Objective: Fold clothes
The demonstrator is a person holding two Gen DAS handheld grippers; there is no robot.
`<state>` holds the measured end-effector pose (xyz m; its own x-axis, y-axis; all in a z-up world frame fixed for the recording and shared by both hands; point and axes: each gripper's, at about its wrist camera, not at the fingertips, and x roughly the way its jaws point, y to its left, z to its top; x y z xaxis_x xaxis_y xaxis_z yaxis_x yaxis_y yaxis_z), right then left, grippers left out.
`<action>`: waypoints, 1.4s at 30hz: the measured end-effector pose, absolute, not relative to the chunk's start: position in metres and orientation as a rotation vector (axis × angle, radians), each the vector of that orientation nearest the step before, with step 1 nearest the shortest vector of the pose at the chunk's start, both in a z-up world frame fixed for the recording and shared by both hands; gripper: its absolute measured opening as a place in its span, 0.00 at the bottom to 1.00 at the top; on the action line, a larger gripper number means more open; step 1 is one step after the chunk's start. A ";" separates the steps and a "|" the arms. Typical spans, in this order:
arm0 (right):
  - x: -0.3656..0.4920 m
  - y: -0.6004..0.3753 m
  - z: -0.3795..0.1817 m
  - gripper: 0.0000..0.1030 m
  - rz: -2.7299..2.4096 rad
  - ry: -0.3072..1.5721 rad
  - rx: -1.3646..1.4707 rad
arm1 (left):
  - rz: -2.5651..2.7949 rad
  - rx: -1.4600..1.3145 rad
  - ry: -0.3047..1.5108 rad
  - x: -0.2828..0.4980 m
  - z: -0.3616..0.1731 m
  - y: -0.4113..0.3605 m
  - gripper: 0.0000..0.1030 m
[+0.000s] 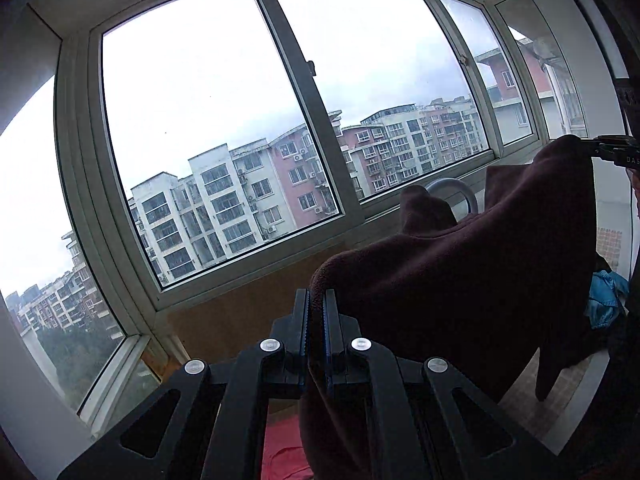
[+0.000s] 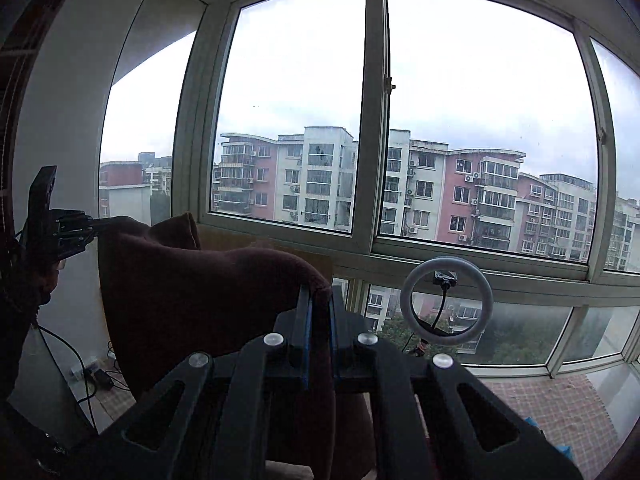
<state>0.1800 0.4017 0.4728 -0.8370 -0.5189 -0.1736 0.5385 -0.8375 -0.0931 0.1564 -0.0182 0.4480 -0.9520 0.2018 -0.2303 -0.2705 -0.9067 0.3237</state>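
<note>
A dark maroon fleece garment (image 1: 460,276) hangs in the air, stretched between both grippers in front of a large window. My left gripper (image 1: 318,300) is shut on one top edge of it; the cloth runs between its fingers and hangs down. My right gripper (image 2: 320,296) is shut on the other top edge of the garment (image 2: 192,292). Each gripper shows in the other's view: the right one (image 1: 596,148) at the far right, the left one (image 2: 94,224) at the far left, both pinching the cloth.
A wide window (image 2: 376,120) with apartment blocks outside fills both views. A ring light (image 2: 446,300) on a stand is by the sill. A blue cloth (image 1: 606,300) lies at the right, a red cloth (image 1: 280,452) below. Cables (image 2: 88,372) lie on the tiled floor.
</note>
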 end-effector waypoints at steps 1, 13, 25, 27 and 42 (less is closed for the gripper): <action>0.184 0.401 0.475 0.06 -2.567 0.188 0.179 | 2.832 -0.273 0.526 0.159 0.452 -0.019 0.05; 0.084 0.387 0.434 0.06 -2.585 0.197 0.393 | 2.793 -0.573 0.604 0.069 0.414 0.007 0.05; -0.216 0.308 0.148 0.09 -2.553 0.476 1.129 | 2.681 -1.321 0.600 -0.210 0.122 0.062 0.09; -0.237 0.305 0.093 0.09 -2.480 0.529 1.342 | 2.604 -1.487 0.520 -0.230 0.080 0.058 0.09; -0.029 0.404 0.072 0.45 -2.253 0.140 1.573 | 2.401 -1.589 0.295 0.014 0.114 -0.058 0.32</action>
